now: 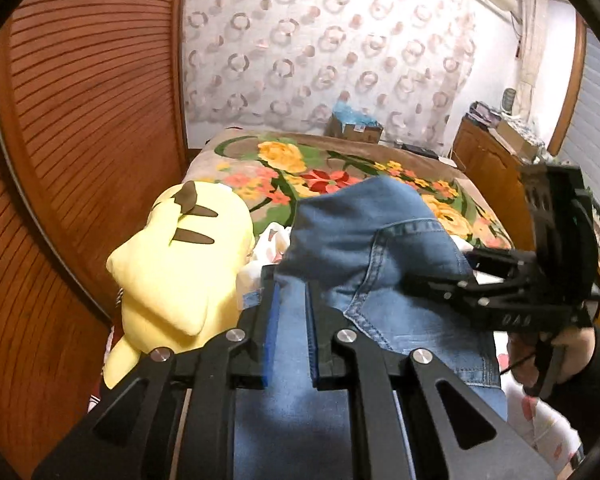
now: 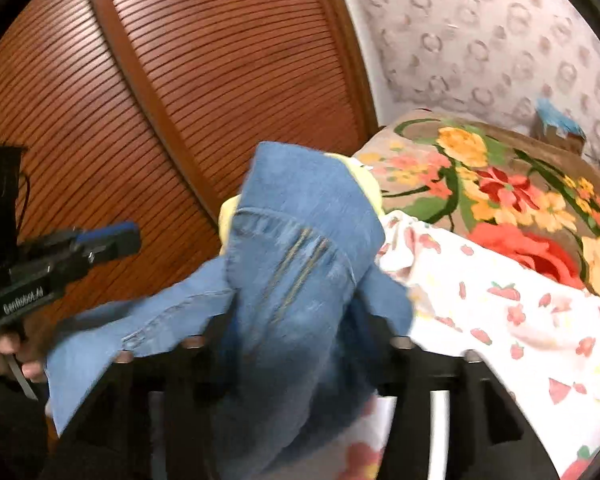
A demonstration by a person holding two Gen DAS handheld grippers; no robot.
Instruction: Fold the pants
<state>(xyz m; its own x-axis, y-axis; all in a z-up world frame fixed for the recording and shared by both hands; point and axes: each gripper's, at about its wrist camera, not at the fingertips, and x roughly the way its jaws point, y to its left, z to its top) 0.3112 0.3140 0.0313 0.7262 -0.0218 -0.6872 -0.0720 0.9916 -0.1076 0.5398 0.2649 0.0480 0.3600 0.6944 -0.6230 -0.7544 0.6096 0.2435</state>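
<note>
Left wrist view: left tongs (image 1: 291, 320), blue pads apart, straddle the pants (image 1: 364, 248), which are lifted above the bed (image 1: 340, 168) beside a yellow plush (image 1: 180, 260). Right tongs (image 1: 440, 280) reach into the denim from the right. Right wrist view: denim drapes over the right tongs, grip state not discernible; left tongs (image 2: 112, 240) at left.

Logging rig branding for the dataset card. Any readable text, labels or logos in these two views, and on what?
"GenRobot.AI": white print on the body of the left gripper, seen in the right wrist view.
"DAS": faint embossed letters on the body of the right gripper, left wrist view; reading uncertain.
Label on the cardboard box behind the bed: too small to read.
Jeans: no readable tag.
</note>
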